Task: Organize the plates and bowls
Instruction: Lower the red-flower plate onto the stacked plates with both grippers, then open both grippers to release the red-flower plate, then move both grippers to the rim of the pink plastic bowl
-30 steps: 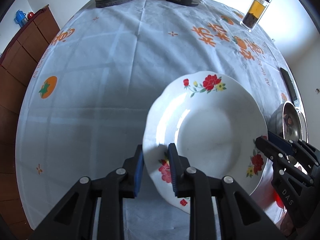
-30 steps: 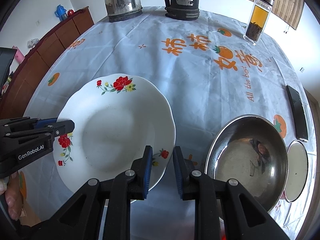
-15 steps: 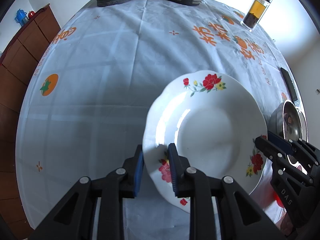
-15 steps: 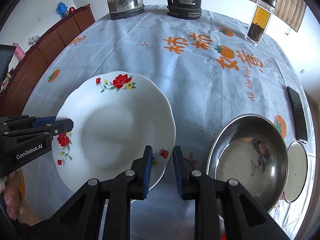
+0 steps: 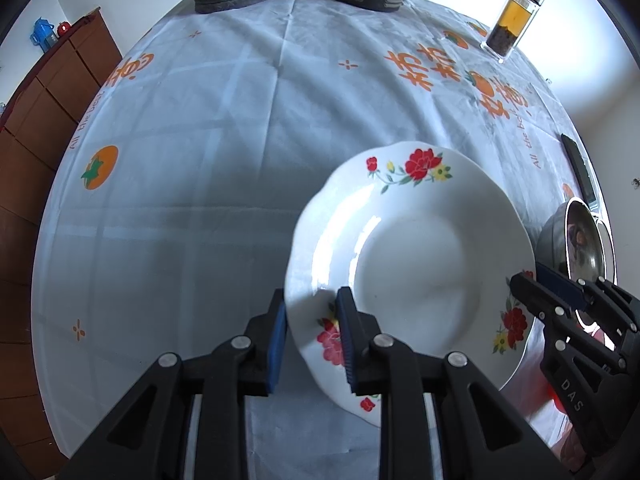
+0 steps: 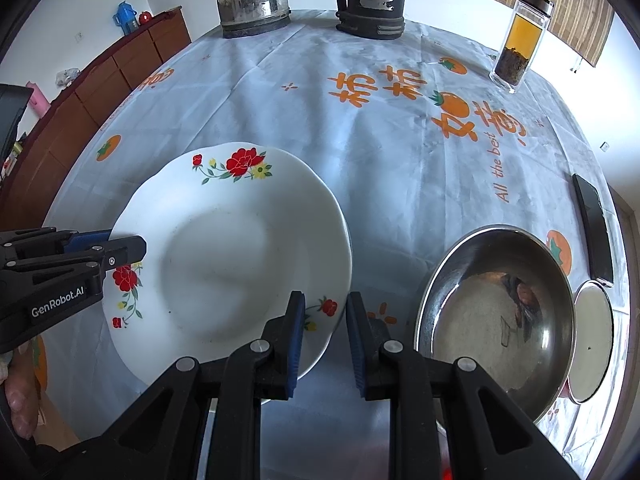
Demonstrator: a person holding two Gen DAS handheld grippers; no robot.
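Beside the steel bowl (image 6: pixel 496 312), the flowered plate (image 6: pixel 228 252) hangs above the tablecloth (image 6: pixel 360 160), left gripper (image 5: pixel 310 340) and right gripper (image 6: pixel 325 336) each narrowly clamped on opposite rims — presumably to carry it level.

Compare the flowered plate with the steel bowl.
The plate is white with red flowers and a wavy rim; the bowl is bare, mirror-like steel with a smooth rim. The plate is shallow, the bowl deeper. The left gripper and right gripper both straddle the plate's rim; nothing grips the bowl. Both are round and empty.
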